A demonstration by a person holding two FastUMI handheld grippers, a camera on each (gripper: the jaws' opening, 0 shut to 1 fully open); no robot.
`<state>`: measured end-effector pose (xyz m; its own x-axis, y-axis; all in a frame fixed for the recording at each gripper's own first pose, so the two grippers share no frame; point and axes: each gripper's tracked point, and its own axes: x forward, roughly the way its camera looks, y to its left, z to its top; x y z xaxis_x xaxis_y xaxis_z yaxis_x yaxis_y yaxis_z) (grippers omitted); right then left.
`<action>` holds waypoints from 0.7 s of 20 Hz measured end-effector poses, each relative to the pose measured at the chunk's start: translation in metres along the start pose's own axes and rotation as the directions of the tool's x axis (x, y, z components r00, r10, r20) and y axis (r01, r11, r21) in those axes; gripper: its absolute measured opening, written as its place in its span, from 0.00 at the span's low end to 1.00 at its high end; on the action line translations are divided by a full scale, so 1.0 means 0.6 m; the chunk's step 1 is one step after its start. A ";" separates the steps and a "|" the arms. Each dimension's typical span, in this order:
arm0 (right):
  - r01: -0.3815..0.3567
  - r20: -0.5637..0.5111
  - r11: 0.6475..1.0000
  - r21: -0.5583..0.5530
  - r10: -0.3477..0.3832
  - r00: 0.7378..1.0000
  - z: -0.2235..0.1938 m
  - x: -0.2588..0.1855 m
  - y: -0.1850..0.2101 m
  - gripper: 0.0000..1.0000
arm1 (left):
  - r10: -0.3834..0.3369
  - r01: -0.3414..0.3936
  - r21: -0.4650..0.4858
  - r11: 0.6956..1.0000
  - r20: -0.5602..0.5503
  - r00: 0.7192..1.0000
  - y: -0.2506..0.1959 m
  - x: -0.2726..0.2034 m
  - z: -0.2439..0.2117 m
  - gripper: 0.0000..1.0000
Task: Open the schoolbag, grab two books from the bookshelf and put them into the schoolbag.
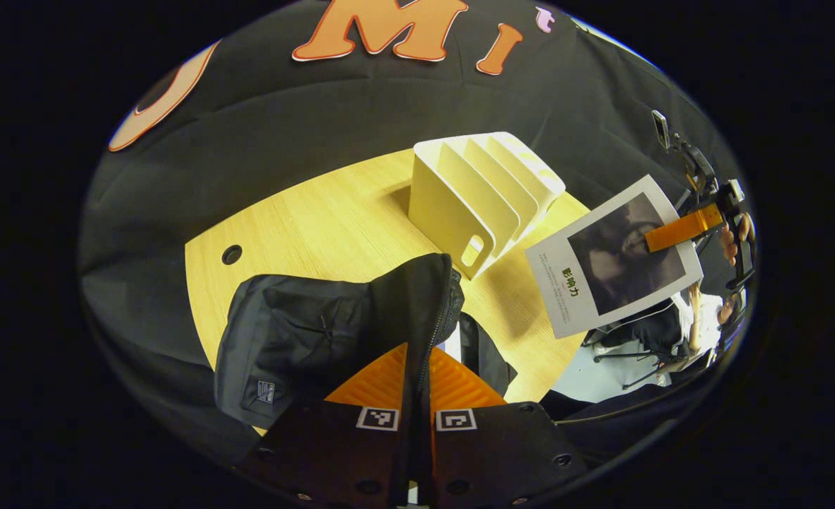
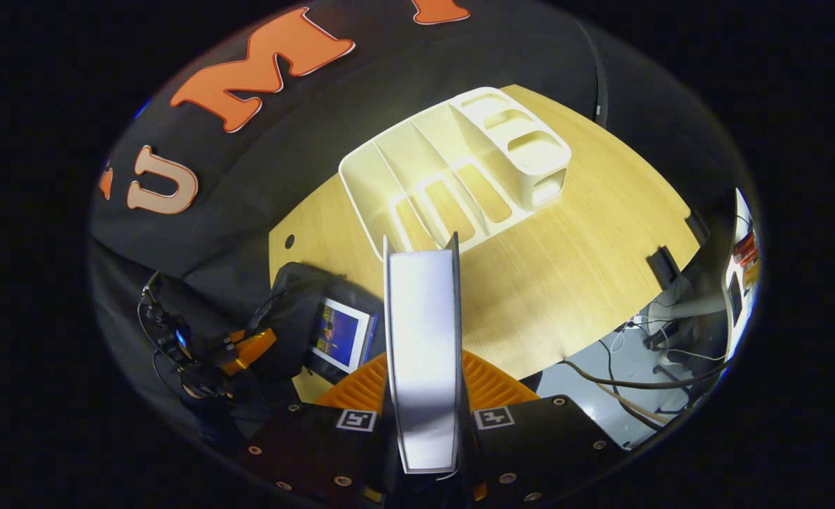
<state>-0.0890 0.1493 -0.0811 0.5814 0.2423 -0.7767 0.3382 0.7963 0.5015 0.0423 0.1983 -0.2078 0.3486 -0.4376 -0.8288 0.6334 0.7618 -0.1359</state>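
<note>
The left gripper (image 1: 417, 367) is clenched on the raised flap edge of the black fabric schoolbag (image 1: 304, 332), which lies on the round light wooden table (image 1: 332, 219) and is held open. In the right gripper view, a first book with a blue cover (image 2: 341, 334) sits inside the open bag. The right gripper (image 2: 423, 396) grasps a second book with a white cover and a dark photo (image 1: 611, 258), both fingers pressing on its sides; it hangs in the air over the table edge, to the right of the white plastic bookshelf with slanted dividers (image 1: 481, 194). The bookshelf stands behind the bag.
</note>
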 end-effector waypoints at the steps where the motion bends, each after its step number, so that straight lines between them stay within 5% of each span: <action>1: -0.022 0.006 1.000 0.010 0.022 1.000 -0.007 0.005 0.005 0.35 | 0.001 -0.001 0.009 1.000 0.006 1.000 -0.001 -0.002 0.004 0.05; 14: -0.295 0.051 0.949 0.108 0.291 0.955 -0.064 0.113 0.110 0.35 | 0.015 -0.015 -0.006 1.000 0.050 0.999 0.002 -0.012 0.033 0.05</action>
<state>-0.0553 0.2395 -0.1154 0.6918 0.4350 -0.5764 0.2295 0.6244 0.7466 0.0544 0.1926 -0.1912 0.3920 -0.4491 -0.8029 0.6238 0.7712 -0.1269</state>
